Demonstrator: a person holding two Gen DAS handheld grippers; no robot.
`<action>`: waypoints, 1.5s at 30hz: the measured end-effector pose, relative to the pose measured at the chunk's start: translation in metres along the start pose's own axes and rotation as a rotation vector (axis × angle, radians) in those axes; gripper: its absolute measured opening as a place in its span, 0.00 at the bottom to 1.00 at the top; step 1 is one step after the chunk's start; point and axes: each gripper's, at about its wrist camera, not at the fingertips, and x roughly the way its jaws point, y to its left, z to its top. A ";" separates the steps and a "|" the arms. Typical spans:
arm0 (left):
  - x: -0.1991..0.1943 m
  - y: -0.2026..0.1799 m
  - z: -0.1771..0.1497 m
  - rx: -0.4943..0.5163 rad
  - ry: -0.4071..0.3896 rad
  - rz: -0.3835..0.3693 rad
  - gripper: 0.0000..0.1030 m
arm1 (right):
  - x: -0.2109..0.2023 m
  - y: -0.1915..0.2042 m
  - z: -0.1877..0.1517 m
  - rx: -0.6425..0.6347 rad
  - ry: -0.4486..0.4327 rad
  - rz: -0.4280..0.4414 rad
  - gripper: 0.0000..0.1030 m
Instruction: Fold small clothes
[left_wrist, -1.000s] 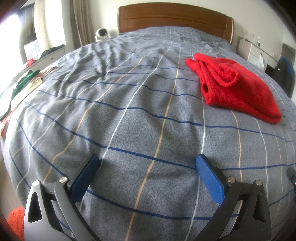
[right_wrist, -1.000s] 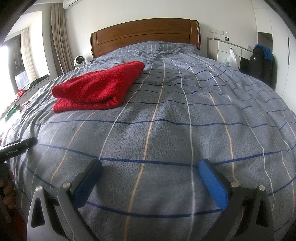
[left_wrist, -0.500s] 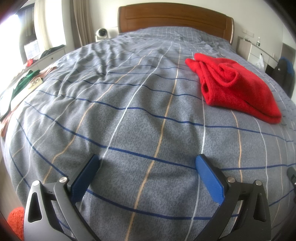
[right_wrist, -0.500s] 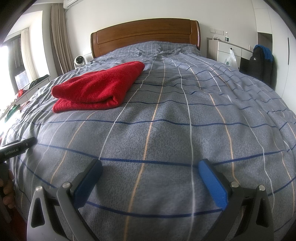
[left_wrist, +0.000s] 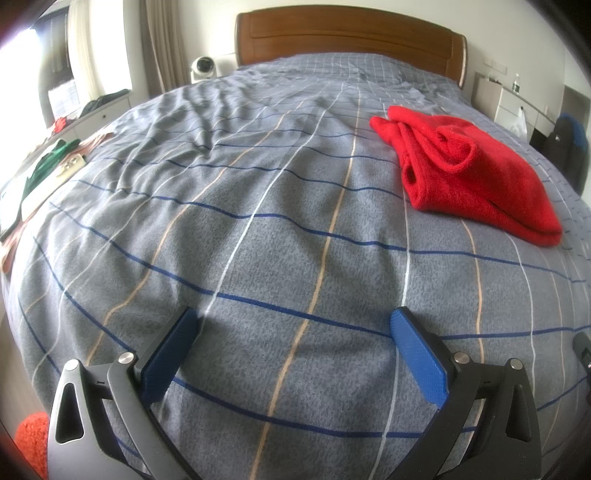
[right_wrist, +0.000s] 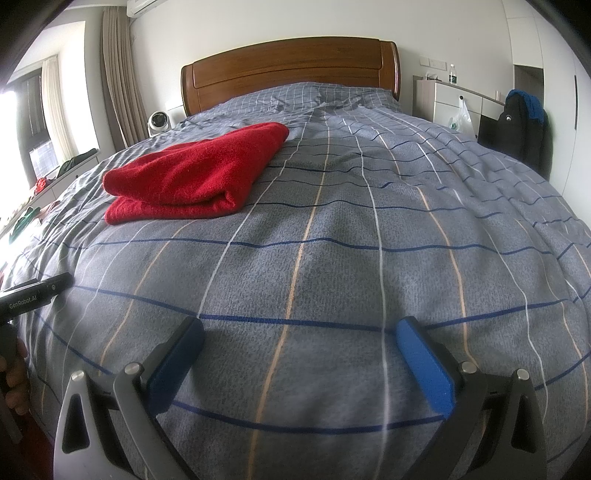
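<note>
At the foot of the bed (left_wrist: 258, 229), nothing has changed over the last second: both views match the earlier ones, the red garment (left_wrist: 476, 177) has not shifted, and neither tool has moved. The left gripper (left_wrist: 291, 350) hangs released, jaws wide apart and empty over the grey checked cover; the right gripper (right_wrist: 299, 354) is likewise spread open, gripping nothing. That stillness suggests a pause, probably with the fold finished or the next reach not yet begun. From the left wrist the garment lies at about two o'clock, well apart from the fingertips; from the right wrist it (right_wrist: 195, 177) sits at about eleven o'clock, toward the headboard (right_wrist: 291, 77). It looks folded into a thick, layered bundle, soft and fuzzy, with loose rolled edges on its left side
</note>
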 end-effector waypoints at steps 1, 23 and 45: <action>0.000 0.000 0.000 0.000 0.000 0.000 1.00 | 0.000 0.000 0.000 0.000 0.000 0.000 1.00; 0.015 -0.039 0.132 -0.130 0.125 -0.512 0.99 | 0.034 -0.043 0.113 0.197 0.044 0.208 0.99; 0.058 -0.100 0.185 0.096 0.125 -0.309 0.19 | 0.134 0.076 0.221 -0.243 0.059 0.192 0.28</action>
